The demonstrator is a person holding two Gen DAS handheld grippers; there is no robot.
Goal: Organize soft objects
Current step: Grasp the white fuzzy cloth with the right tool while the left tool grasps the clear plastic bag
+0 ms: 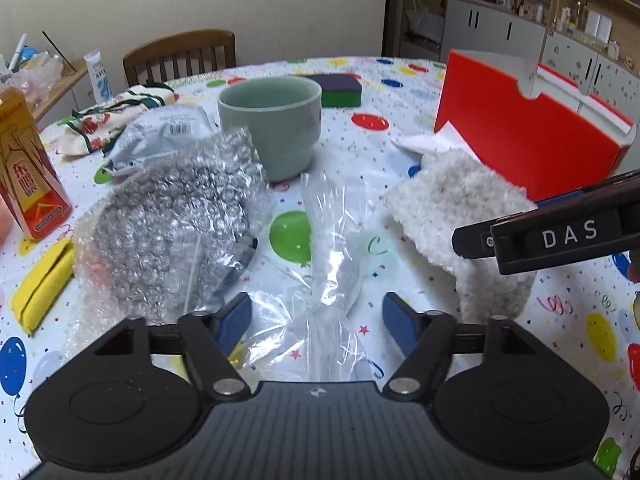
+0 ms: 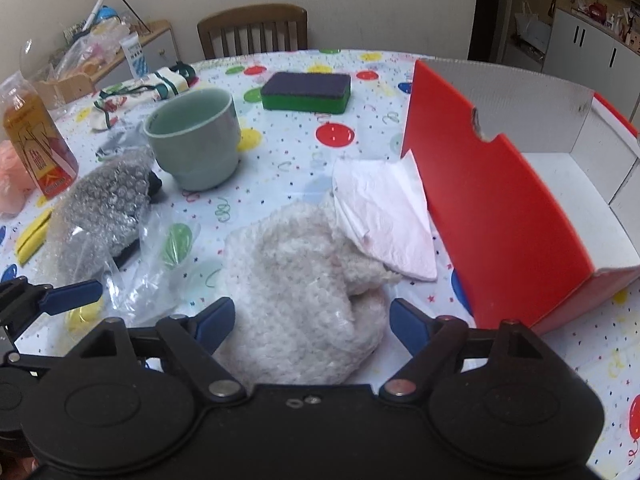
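On a balloon-print tablecloth point(image 1: 360, 152), going left to right: a yellow folded cloth point(image 1: 42, 284) at nine o'clock, a bubble-wrap bundle point(image 1: 176, 224), a pale green cup point(image 1: 270, 128) at twelve, a clear plastic bag point(image 1: 332, 264) and a fluffy white cloth point(image 1: 460, 208) at three beside an open red box point(image 1: 520, 144). The left gripper point(image 1: 316, 316) hovers wide open, its blue fingers either side of the plastic bag, gripping nothing. The right gripper point(image 2: 308, 320) is also wide open, its fingers either side of the fluffy white cloth point(image 2: 292, 280), with a white tissue point(image 2: 384, 212) at one o'clock against the red box point(image 2: 492, 208).
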